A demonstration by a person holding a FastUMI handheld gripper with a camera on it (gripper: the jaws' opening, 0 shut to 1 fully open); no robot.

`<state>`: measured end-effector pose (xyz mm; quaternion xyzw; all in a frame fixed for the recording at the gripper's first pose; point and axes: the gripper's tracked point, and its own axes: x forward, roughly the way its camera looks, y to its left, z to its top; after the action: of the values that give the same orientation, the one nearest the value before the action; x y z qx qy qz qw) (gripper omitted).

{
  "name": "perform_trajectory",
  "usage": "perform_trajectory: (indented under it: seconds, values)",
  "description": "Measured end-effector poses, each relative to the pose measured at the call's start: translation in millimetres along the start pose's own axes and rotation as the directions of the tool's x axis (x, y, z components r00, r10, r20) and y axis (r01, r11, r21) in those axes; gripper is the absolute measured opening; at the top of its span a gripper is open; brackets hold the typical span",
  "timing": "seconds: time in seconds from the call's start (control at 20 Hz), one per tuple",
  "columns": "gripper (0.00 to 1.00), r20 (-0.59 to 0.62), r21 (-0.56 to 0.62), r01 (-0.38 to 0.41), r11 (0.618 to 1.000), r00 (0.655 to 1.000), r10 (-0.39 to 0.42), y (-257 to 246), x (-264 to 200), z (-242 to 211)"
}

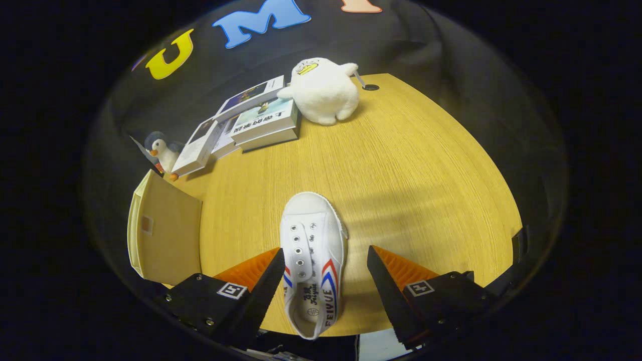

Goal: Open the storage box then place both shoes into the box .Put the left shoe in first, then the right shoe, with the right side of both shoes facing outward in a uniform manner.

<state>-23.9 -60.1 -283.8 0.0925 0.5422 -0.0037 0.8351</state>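
Gripper view: I have the gripper (325, 273) spread wide over the table (426, 175), fingers apart w/ nothing clamped. One white shoe (313, 260) lies between them, toe pointing away from me, heel opening near the table's front edge. The left finger sits just beside the shoe's left wall; I cannot tell if it touches. The right finger stands well apart from the shoe's right wall, so no grip is made yet.

Reason for this stance, as I judge it: the fingers straddle the shoe across its width at the lace and heel section, which is the narrowest stiff part and gives two flat walls to press on. Closing here should pinch it w/o crushing the toe cap.

Shoe ID: red and blue stripes show on both sides; I cannot tell from this angle whether it is the left or right shoe. One shoe lies between the fingers.

Storage box (163, 233): pale yellow, at the table's left edge, just left of the left finger. I can't confirm whether its lid is open or shut.

Clutter, not part of the job: books (261, 123) stacked at the far left, a white plush duck (323, 90) beyond them, a small penguin toy (160, 150) behind the box. All sit well apart from the shoe, so the lift path to the box looks free.

Next req, by my estimate: centre the gripper on the shoe, then close.
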Motion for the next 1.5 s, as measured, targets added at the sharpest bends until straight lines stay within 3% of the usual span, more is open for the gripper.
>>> perform_trajectory:
  seconds: [0.3,0.55,0.7,0.8,1.0,1.1,1.2,1.25,1.5]
  values:
    - [0.9,-0.083,-0.01,0.038,0.999,0.996,-0.038,-11.8,19.8,-23.3]
    - [0.9,-0.129,0.006,0.05,0.999,0.99,-0.048,-9.8,35.1,-33.6]
    - [0.8,-0.147,0.039,0.014,0.999,0.989,-0.008,1.5,41.7,-35.1]
    - [0.52,-0.16,0.039,0.013,0.999,0.987,-0.007,4.3,39.8,-35.6]
    - [0.45,-0.17,0.029,0.039,0.999,0.985,-0.033,2.1,34.8,-33.0]
    - [0.32,-0.174,0.026,0.039,0.999,0.984,-0.034,2.5,37.8,-35.1]
    - [0.32,-0.151,0.03,0.063,0.998,0.987,-0.058,-2.0,42.8,-34.9]
    - [0.1,-0.169,0.029,0.057,0.998,0.984,-0.051,2.9,34.8,-33.1]
    - [0.1,-0.163,0.071,0.017,0.997,0.987,-0.005,10.1,23.7,-35.2]
